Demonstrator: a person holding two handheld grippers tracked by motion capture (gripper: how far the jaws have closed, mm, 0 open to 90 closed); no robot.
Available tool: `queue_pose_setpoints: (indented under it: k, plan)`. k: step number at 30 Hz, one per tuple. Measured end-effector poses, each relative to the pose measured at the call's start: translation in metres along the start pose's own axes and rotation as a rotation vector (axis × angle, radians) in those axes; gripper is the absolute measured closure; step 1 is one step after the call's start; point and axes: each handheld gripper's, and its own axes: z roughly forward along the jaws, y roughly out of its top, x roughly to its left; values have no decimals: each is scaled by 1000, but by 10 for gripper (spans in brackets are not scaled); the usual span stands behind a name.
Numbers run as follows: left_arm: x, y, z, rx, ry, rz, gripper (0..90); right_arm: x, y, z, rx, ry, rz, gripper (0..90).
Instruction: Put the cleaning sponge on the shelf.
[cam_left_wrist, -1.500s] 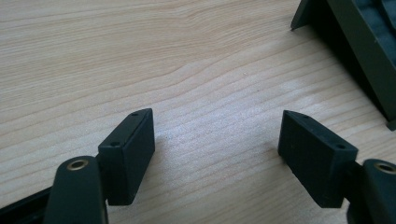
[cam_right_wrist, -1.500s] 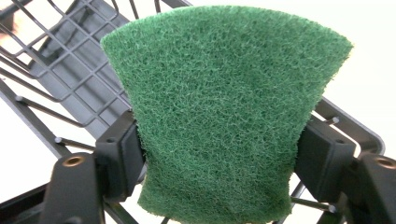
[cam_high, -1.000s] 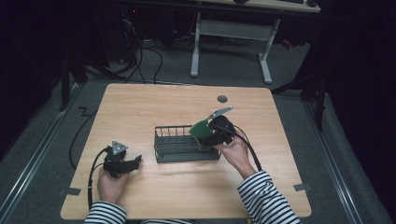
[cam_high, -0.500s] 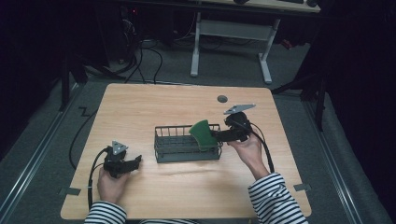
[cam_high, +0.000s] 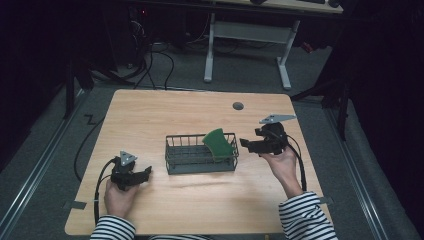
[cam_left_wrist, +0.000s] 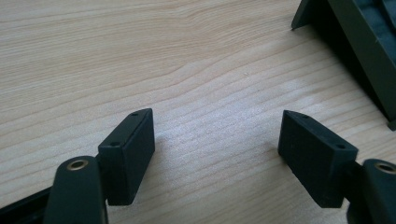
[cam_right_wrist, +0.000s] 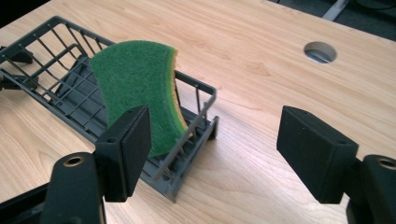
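A dark wire basket (cam_high: 190, 159) stands mid-table. A green sponge with a yellow back (cam_high: 219, 142) leans upright in the basket's right end. My right gripper (cam_high: 246, 145) hovers just right of the basket and points at it, apart from the sponge. In the right gripper view the sponge (cam_right_wrist: 135, 79) stands beyond the left jaw, inside the basket (cam_right_wrist: 46, 28). This gripper (cam_right_wrist: 215, 135) is open with nothing between its jaws, which have just been closing slightly. My left gripper (cam_high: 145, 172) rests left of the basket. It is open (cam_left_wrist: 217, 135) over bare wood, the basket's corner (cam_left_wrist: 355, 42) ahead.
A round cable hole (cam_high: 238, 106) sits in the wooden table (cam_high: 150, 115) behind the basket, also visible in the right gripper view (cam_right_wrist: 320, 51). Cables trail from both grippers. A desk frame (cam_high: 245, 35) stands on the floor beyond the far edge.
My right gripper has drawn back to the right, away from the sponge, which stays leaning in the basket. The left hand has kept still.
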Motion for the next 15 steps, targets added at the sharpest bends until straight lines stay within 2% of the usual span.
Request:
queue_pose_setpoints:
  k: [6,15]
  plan:
    - [0,0,0,0,0,0,276,-5,-4,-20,-35,-15,10,273]
    - [0,0,0,0,-1,0,276,-13,-14,-40,-76,-31,30,288]
